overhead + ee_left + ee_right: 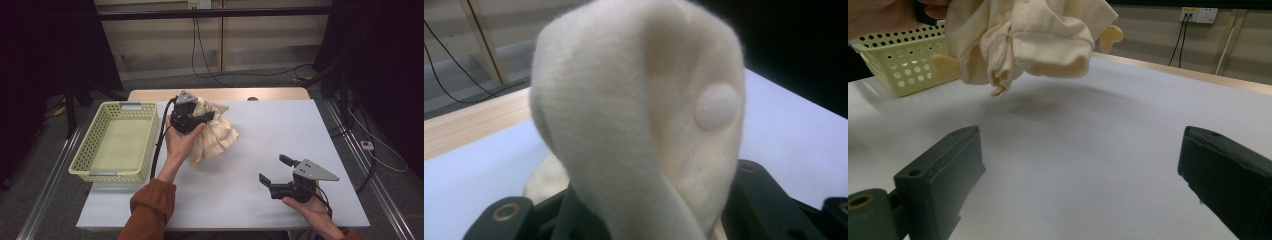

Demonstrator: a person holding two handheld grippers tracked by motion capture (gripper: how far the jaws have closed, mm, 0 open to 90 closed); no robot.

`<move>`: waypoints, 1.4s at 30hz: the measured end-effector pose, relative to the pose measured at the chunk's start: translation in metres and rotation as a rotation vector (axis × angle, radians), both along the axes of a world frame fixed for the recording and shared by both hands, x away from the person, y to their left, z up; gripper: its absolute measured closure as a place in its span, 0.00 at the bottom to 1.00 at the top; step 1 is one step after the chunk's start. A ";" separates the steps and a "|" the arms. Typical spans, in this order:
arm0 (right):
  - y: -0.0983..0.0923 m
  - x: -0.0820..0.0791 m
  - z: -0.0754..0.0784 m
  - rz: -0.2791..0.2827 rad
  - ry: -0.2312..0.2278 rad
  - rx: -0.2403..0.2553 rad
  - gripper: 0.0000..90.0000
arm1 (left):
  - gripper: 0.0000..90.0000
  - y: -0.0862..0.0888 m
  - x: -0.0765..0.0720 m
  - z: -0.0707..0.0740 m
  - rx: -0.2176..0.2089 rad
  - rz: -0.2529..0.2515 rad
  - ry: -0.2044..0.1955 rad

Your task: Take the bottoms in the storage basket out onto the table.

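Note:
A cream knitted garment [215,131] with a round cloth button [717,106] hangs bunched over the white table [280,130], clear of the surface in the right gripper view [1033,35]. My left gripper [209,117] is shut on its upper fold, and the fabric [624,120] rises between the black jaws in the left gripper view. My right gripper [274,169] rests near the table's front right, open, with nothing between its jaws [1083,165]. It points toward the garment from some distance away.
A pale green perforated basket [116,142] stands at the table's left [908,60]. A wooden strip [220,94] edges the table's far side. Cables lie on the floor beyond. Bare white tabletop lies between the garment and my right gripper.

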State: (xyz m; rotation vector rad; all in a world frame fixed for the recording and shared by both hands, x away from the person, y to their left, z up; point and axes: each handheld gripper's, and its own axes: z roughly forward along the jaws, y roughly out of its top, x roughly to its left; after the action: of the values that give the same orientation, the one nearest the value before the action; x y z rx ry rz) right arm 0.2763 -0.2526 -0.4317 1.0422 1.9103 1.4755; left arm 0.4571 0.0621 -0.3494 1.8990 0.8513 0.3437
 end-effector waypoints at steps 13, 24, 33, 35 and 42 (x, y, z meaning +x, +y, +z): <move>-0.001 0.000 0.000 -0.008 0.000 0.006 0.05 | 0.72 -0.002 0.009 -0.025 0.017 0.031 0.080; 0.000 -0.001 0.000 -0.008 0.000 0.005 0.05 | 0.67 -0.008 0.005 -0.041 0.015 -0.011 0.107; -0.001 -0.001 0.000 -0.008 0.001 0.006 0.05 | 0.62 -0.012 0.001 -0.053 0.027 -0.038 0.109; -0.001 -0.001 0.000 -0.009 0.003 0.006 0.05 | 0.62 -0.013 0.001 -0.055 0.025 -0.037 0.116; -0.001 -0.001 0.000 -0.008 0.003 0.006 0.05 | 0.60 -0.019 0.003 -0.064 0.095 -0.060 0.114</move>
State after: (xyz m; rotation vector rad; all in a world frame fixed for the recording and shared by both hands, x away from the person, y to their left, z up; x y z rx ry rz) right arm 0.2755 -0.2533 -0.4315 1.0539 1.9024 1.4772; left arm 0.4602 0.0429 -0.4132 2.0442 0.8648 0.2447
